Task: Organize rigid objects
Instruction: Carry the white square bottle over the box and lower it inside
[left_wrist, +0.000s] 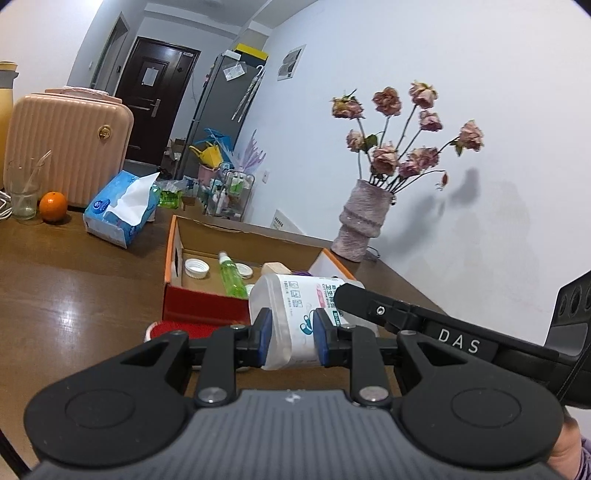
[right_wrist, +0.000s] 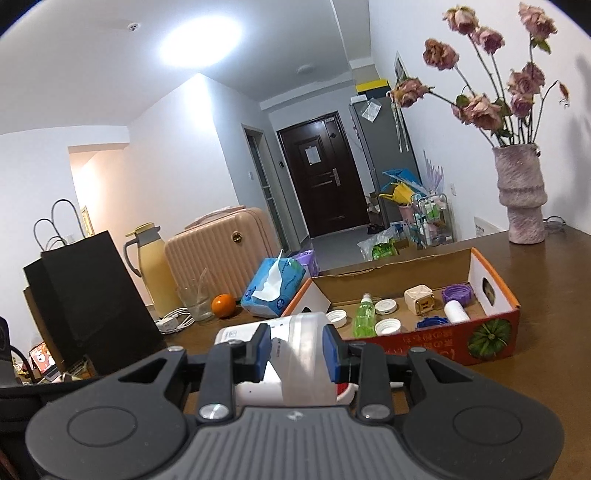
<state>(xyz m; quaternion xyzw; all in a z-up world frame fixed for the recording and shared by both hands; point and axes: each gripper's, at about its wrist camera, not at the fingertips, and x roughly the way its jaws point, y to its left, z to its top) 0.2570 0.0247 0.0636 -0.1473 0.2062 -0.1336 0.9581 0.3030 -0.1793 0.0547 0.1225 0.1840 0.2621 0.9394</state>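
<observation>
Above the wooden table (left_wrist: 74, 288), near the box: both grippers clamped on one clear plastic tub.
Left gripper (left_wrist: 291, 338): pointing slightly downward, blue pads pressed on either side of the cotton-swab tub (left_wrist: 291, 310).
Right gripper (right_wrist: 297, 352): tilted slightly down, clenched on the same tub (right_wrist: 299, 354) from the other side; its black body crossing the left view.
Tub: lying sideways, held off the table, just before the cardboard box (right_wrist: 495, 302).
Box contents: green spray bottle (right_wrist: 364, 314), white caps (right_wrist: 388, 325), purple cap (right_wrist: 457, 294).
Hand: part showing at lower right (left_wrist: 569, 448), in a purple sleeve.
</observation>
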